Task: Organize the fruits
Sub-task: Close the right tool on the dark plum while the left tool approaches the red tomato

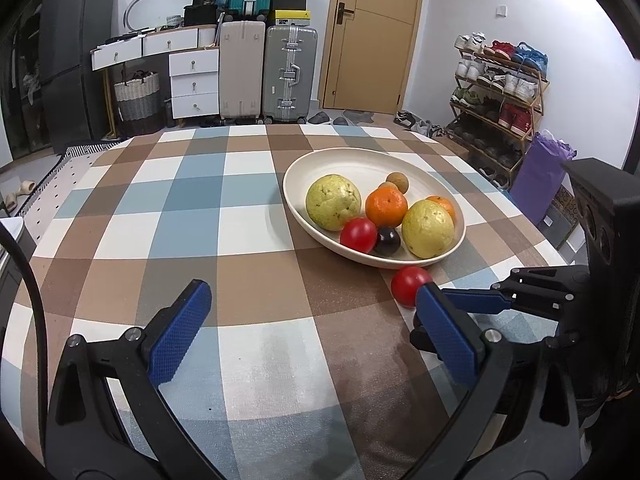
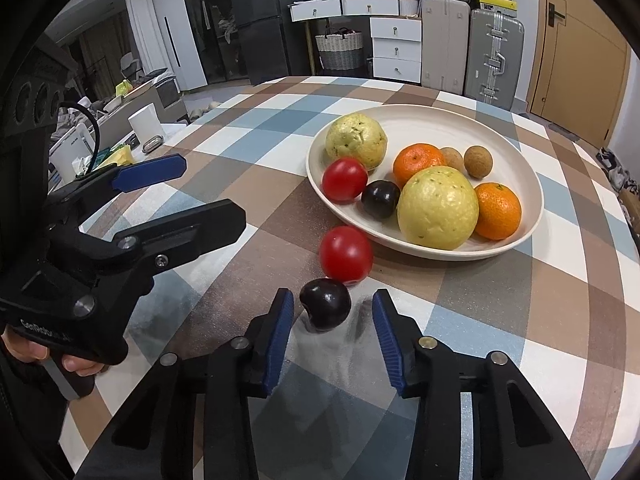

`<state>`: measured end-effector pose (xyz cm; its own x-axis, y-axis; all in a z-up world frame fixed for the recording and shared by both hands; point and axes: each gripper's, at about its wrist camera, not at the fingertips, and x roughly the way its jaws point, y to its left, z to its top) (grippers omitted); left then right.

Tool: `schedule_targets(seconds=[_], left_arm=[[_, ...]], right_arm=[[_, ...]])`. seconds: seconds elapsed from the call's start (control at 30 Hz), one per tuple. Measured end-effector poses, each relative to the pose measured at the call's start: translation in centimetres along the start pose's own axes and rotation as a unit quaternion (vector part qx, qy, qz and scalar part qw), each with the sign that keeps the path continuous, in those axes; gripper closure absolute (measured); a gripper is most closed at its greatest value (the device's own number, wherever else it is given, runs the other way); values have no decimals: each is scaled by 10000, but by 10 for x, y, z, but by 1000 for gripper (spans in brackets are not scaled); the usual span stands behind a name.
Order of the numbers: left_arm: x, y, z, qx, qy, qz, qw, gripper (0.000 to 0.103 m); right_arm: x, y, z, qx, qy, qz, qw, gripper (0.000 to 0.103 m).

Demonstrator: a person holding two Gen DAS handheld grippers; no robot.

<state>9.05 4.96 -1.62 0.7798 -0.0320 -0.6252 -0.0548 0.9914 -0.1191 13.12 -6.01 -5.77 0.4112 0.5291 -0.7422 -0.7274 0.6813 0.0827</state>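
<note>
Counter (image 2: 520, 320): it carried my white plate (image 2: 532, 184) of fruit.
Loose fruit: a red tomato (image 2: 346, 254) lay just beside the plate, a dark plum (image 2: 325, 307) in front of it.
Right hand-held gripper (image 2: 332, 336): my pads stood narrowly either side of the plum, not pressing.
Left hand-held gripper (image 1: 308, 336): wide, empty.
Risk: I judged an off-centre squeeze could roll the plum away.

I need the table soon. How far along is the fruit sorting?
Mostly done: the cream oval plate already holds eight fruits, including two yellow-green guavas and two oranges. In hand: the right gripper straddles a dark round plum on the checked tablecloth, fingers not yet pressing it. Left: that plum and the red tomato beside the plate. The left gripper is open, empty.
</note>
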Motion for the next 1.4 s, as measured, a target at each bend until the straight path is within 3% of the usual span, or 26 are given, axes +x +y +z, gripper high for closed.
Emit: schedule_targets(seconds=[0.33, 0.73, 1.03, 1.2, 1.4], left_arm=[[2, 0, -1, -9, 54, 17, 10000, 1], [8, -8, -1, 135, 189, 99, 9997, 1], [23, -31, 2, 73, 446, -215, 9987, 1], [34, -45, 2, 234, 604, -204, 9977, 1], [45, -41, 4, -12, 766, -414, 9962, 5]], right_arm=[[3, 2, 1, -65, -20, 62, 10000, 76], [-21, -14, -8, 134, -371, 231, 9990, 77], [-34, -43, -11, 433, -628, 152, 9970, 77], [-37, -50, -13, 563, -722, 196, 9956, 77], [-34, -54, -13, 606, -668, 136, 9958, 77]])
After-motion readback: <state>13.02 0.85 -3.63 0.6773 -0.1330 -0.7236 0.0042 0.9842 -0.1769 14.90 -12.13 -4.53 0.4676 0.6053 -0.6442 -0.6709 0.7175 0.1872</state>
